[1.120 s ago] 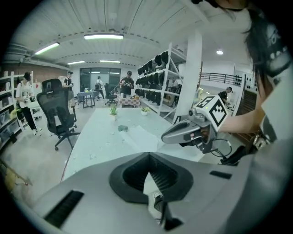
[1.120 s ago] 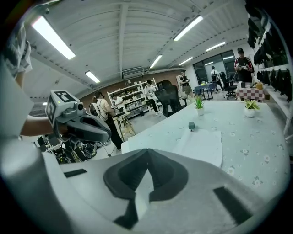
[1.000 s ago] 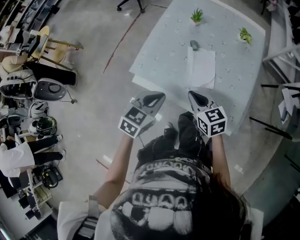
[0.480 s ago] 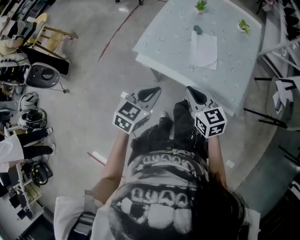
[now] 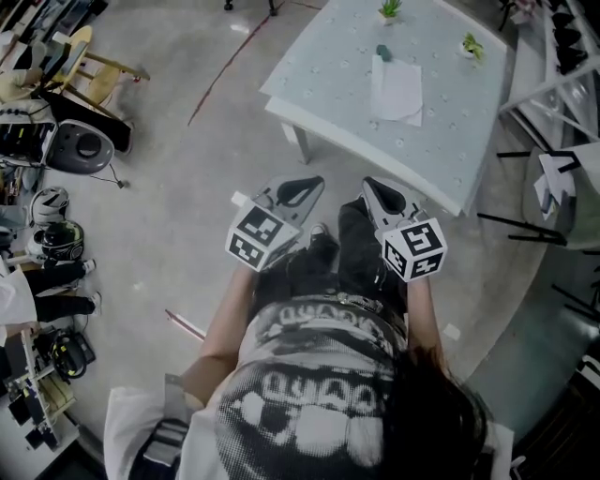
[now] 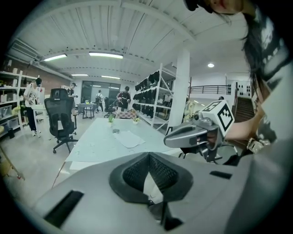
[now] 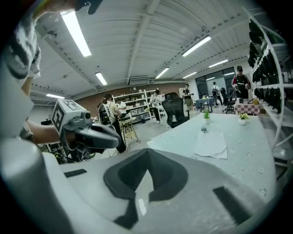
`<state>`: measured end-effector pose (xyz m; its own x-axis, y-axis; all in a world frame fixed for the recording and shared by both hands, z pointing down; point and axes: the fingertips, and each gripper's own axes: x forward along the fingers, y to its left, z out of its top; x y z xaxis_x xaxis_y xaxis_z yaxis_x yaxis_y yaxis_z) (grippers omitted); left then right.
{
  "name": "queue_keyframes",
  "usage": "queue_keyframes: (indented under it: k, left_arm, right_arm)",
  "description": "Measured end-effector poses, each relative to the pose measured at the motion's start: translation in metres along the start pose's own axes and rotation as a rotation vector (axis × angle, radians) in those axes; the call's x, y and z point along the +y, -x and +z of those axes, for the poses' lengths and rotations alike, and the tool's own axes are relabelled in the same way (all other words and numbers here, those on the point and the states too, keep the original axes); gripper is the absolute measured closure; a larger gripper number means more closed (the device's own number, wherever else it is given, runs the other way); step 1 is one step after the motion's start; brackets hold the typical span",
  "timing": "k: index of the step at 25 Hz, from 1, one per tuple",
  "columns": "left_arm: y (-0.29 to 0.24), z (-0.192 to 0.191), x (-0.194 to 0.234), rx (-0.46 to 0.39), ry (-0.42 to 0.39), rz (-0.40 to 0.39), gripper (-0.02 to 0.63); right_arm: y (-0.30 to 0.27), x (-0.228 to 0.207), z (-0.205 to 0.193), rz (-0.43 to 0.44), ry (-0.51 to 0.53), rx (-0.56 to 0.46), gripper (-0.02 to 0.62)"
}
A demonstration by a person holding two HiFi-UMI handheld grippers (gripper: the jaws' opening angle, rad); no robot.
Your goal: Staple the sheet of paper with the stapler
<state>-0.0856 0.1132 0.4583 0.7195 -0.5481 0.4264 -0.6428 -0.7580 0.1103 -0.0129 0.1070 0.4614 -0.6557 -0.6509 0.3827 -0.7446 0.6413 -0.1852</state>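
Observation:
The white sheet of paper (image 5: 395, 91) lies on the pale table (image 5: 441, 159), well ahead of me. The small dark stapler (image 5: 382, 52) sits at the sheet's far edge. Both grippers hang in the air in front of the person's legs, short of the table's near edge. My left gripper (image 5: 305, 192) is shut and holds nothing. My right gripper (image 5: 380, 195) is shut and empty too. In the left gripper view the paper (image 6: 128, 138) and stapler (image 6: 116, 131) lie far beyond the closed jaws. The right gripper view shows the paper (image 7: 210, 144) and stapler (image 7: 203, 130) ahead on the right.
Two small potted plants (image 5: 389, 9) (image 5: 470, 45) stand at the table's far side. Helmets and gear (image 5: 56, 141) line the floor at left. Metal shelving (image 5: 553, 56) stands right of the table. An office chair (image 6: 59, 119) sits at the table's far left.
Both grippers and the person have drawn back from the table. Its near edge, which was right by the grippers, now lies well ahead. Jaws stay shut.

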Motion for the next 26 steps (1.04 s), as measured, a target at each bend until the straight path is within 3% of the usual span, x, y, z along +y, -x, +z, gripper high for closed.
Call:
queue_keyframes:
  k: [12,26]
  left_arm:
    - [0.009,0.003,-0.035,-0.023,-0.061,-0.037,0.603]
    - [0.003,0.007,-0.046,-0.036,-0.071,-0.054,0.603]
  right_arm:
    - [0.023,0.013,-0.019,0.0,0.004,0.022,0.592]
    - [0.03,0.007,-0.021,-0.007,0.012,0.034,0.592]
